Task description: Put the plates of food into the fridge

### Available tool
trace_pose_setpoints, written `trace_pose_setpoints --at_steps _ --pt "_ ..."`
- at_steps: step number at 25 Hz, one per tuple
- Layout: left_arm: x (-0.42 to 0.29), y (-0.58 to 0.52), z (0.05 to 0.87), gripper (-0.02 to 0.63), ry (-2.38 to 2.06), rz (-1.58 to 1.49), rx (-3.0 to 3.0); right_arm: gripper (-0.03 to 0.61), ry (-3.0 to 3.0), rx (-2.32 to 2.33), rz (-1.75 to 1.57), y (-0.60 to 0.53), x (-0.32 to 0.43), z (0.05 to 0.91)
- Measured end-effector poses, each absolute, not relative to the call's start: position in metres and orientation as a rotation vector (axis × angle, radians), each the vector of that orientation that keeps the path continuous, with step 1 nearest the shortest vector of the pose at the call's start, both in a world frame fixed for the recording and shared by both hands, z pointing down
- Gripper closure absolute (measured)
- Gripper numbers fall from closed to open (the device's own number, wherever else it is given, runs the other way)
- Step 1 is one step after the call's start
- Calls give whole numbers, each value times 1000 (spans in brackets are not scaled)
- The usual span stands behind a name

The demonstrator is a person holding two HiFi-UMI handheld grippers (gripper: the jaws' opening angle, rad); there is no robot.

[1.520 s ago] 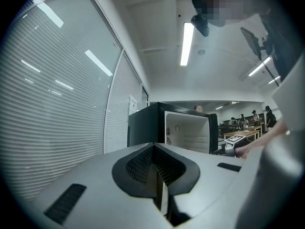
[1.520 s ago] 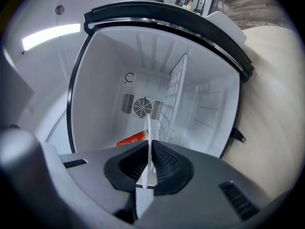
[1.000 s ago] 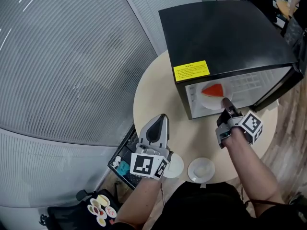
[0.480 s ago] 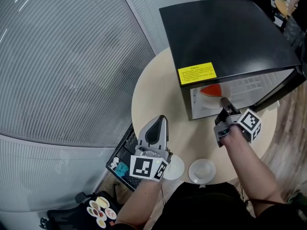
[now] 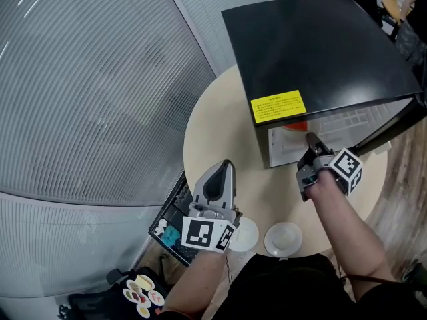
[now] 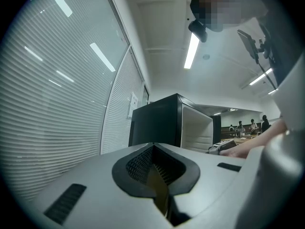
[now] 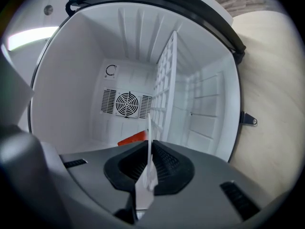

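Blinds (image 5: 87, 85) of grey slats fill the left side of the room, running from the floor up past the table. In the left gripper view they reach a pale ceiling with long strip lights (image 6: 192, 51). Low down, a dark box (image 5: 168, 229) sits on the floor, partly under the table's edge.

The round table (image 5: 213, 129) has a bare, pale beige top. The left gripper (image 5: 225, 165) hovers over its near left part with its jaws together, holding nothing. Just right of its marker cube, two small white dishes (image 5: 245, 235) (image 5: 283, 237) sit side by side at the near edge of the table.

A black fridge (image 5: 313, 45) stands on the far right of the table, with a yellow label (image 5: 277, 106) on the front edge of its top. The right gripper (image 5: 309, 139) reaches into the fridge's open mouth. Its jaws are clamped on the rim of a white plate (image 7: 149, 142), which shows edge-on in the right gripper view. Red food (image 7: 133, 138) lies on the plate. The plate is inside the white fridge cavity beside the wire shelf (image 7: 164, 92), in front of a round fan grille (image 7: 126, 103) on the back wall. Whether the plate rests on anything cannot be told.

The fridge door (image 5: 393, 127) stands swung out to the right. Beyond it is a wood-pattern floor (image 5: 403, 179).
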State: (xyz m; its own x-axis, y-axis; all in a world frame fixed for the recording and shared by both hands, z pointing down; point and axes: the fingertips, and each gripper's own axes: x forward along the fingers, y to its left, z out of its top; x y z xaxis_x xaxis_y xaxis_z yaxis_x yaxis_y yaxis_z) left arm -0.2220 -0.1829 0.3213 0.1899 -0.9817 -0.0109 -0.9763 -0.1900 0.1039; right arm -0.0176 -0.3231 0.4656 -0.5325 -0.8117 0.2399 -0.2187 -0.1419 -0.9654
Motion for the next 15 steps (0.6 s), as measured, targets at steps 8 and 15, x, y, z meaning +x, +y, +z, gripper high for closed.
trace_pose_setpoints --at_steps 8,15 --pt "-224 -186 323 607 -1956 -111 2354 560 1659 -1156 -1743 -332 -23 467" --pt "-218 -189 324 607 -1947 -99 2355 532 1855 -1213 -1690 -335 -30 454"
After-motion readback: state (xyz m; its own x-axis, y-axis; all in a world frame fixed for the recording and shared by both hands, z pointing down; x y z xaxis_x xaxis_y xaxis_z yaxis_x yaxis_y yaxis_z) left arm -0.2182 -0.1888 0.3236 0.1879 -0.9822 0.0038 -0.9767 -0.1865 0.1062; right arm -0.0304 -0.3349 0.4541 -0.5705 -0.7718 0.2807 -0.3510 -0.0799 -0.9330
